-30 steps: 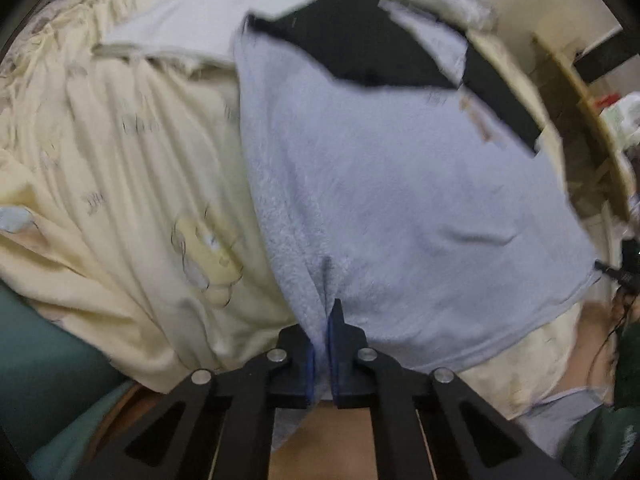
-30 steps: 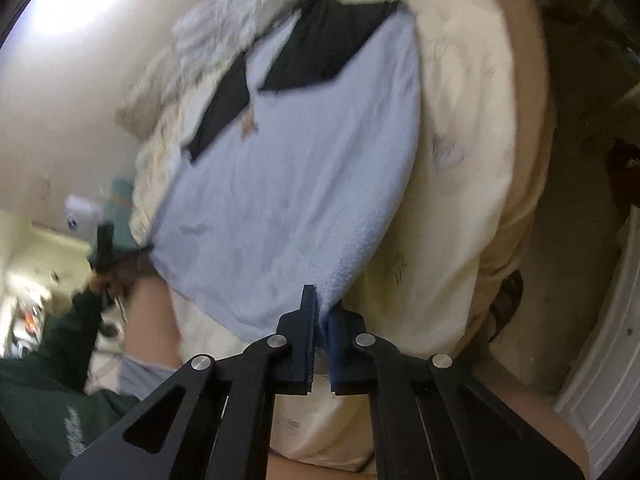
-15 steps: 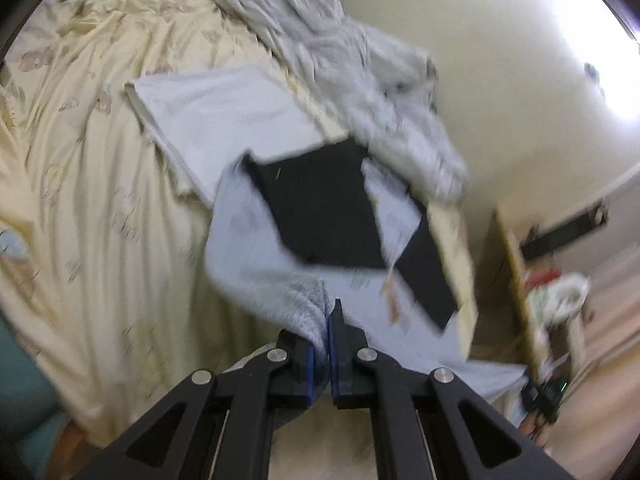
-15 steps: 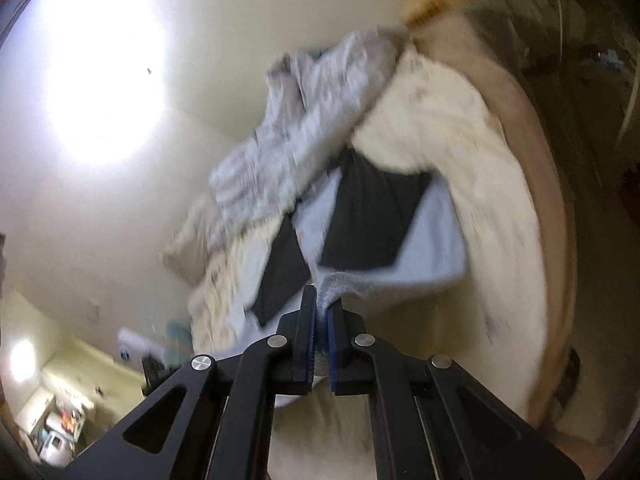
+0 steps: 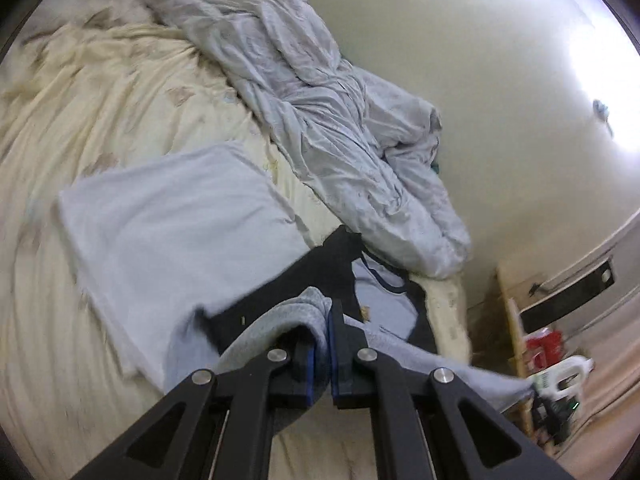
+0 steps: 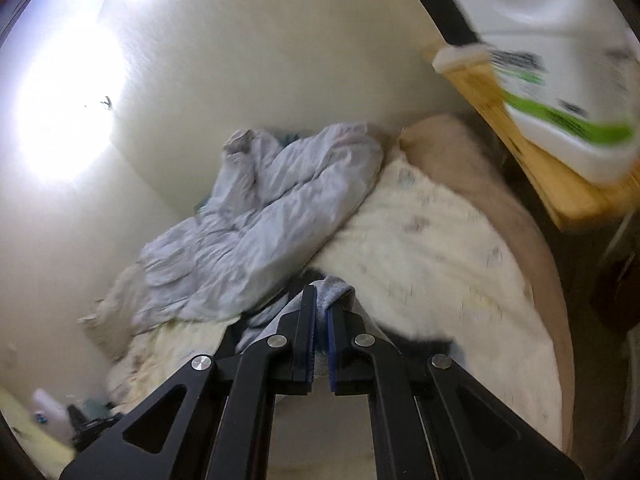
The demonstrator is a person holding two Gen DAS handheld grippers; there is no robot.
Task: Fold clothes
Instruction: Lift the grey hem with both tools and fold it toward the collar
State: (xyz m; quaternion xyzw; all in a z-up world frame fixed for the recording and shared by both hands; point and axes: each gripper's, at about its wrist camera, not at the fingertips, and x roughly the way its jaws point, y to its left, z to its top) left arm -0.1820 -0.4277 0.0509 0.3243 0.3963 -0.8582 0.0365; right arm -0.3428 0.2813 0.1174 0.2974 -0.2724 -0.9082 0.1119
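Left wrist view, bed: a cream sheet (image 5: 100,92) covers the mattress, with a rumpled pale grey duvet (image 5: 320,92) heaped along the far side against the wall.
Folded piece: a white towel (image 5: 168,232) lies flat on the sheet, left of the garment.
Garment: a light blue fleece top (image 5: 384,300) with black panels sits near the right edge of the bed, its near hem lifted off the sheet and doubled over toward the far end.
Left gripper (image 5: 329,344): clenched on a thick bunch of the blue hem.
Right gripper (image 6: 320,340): clamped on another hem corner, seen in the right wrist view just in front of the duvet.
Handling: the fabric looks soft, light and limp; it sags between the two holds and would likely crease if let slack.
Where to hold: the two hem corners, kept well apart and taut, seem the best purchase.
Shelf: a white jug (image 6: 560,60) stands on a wooden ledge at right.
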